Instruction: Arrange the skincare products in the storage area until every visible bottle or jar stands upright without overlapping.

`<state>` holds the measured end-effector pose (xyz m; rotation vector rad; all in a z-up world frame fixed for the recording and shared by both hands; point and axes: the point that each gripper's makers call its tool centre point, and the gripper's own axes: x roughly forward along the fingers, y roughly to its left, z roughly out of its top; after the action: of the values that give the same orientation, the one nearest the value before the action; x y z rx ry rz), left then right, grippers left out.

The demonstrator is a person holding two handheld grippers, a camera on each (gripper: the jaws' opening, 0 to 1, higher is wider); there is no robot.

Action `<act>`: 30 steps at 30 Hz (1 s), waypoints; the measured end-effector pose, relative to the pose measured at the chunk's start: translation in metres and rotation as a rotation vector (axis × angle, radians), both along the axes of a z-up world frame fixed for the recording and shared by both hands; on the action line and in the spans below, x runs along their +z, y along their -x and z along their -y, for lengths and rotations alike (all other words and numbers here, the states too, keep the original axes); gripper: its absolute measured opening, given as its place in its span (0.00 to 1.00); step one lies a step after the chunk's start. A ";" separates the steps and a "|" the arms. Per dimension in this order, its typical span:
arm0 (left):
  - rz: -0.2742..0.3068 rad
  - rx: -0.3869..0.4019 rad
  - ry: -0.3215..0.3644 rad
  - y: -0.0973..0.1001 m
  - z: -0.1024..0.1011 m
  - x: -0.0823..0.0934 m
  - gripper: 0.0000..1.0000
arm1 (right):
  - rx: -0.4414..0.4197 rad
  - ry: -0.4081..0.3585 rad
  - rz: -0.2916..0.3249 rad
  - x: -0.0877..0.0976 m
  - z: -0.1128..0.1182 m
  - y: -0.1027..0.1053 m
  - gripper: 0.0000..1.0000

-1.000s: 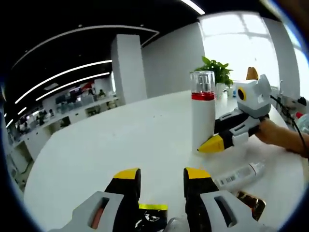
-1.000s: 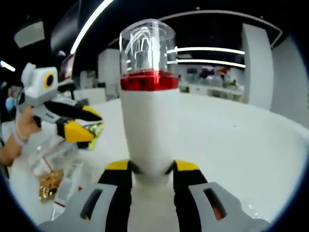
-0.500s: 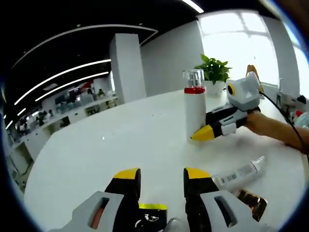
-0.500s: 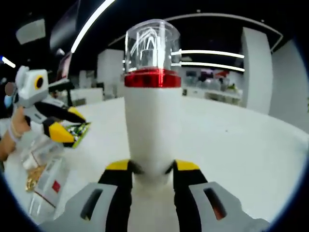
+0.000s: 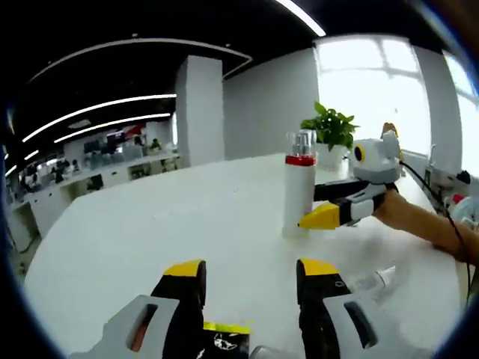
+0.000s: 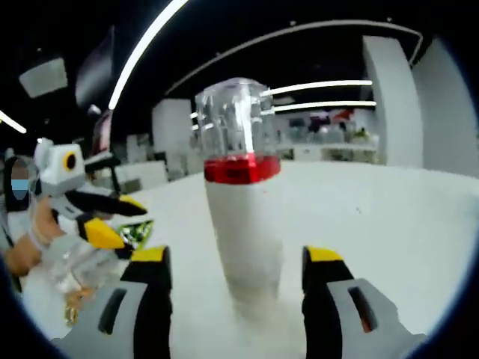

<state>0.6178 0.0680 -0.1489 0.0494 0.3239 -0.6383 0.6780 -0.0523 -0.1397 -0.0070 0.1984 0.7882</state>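
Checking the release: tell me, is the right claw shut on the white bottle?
No. In the right gripper view the right claw is open, its jaws clear of the upright white bottle on both sides.

tube (image 5: pixel 372 280) half hidden behind left gripper (image 5: pixel 251 271) jaw

Desk (image 5: pixel 150 224): broad, white and glossy, with a rounded near edge in the left gripper view.
Potted plant (image 5: pixel 329 129): green leaves in a pale pot, standing at the far side of the desk, in front of the window.
Window (image 5: pixel 374 82): large and very bright, beyond the desk's far edge.
Pillar (image 5: pixel 199 108): white and square, rising behind the desk, left of the plant.
Ceiling lights (image 5: pixel 97 112): long glowing strips curving above the desk.
Office rows (image 5: pixel 97 161): desks and screens far behind the desk, too small to detail.
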 end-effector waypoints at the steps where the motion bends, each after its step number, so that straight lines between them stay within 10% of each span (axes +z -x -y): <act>1: 0.008 0.004 0.001 0.000 -0.002 0.002 0.59 | 0.005 -0.015 0.016 0.008 0.000 0.003 0.72; 9: 0.134 0.084 0.034 -0.008 -0.014 0.027 0.99 | -0.074 -0.131 0.142 0.057 0.025 0.022 1.00; 16: 0.215 0.135 0.063 -0.004 -0.035 0.056 1.00 | -0.050 -0.130 0.227 0.075 0.021 0.034 1.00; 21: 0.332 0.245 0.103 -0.010 -0.073 0.093 0.99 | 0.081 -0.019 0.319 0.073 -0.020 0.065 0.96; 25: 0.405 0.376 0.270 -0.013 -0.108 0.111 0.96 | 0.148 0.056 0.437 0.072 -0.072 0.106 0.96; 30: 0.406 0.525 0.172 -0.026 -0.149 0.096 0.93 | 0.364 0.047 0.338 0.042 -0.153 0.172 0.98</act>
<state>0.6442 0.2173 -0.0533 -0.0701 -0.1149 -0.1236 0.5061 0.1007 -0.0981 -0.2244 -0.1103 1.1303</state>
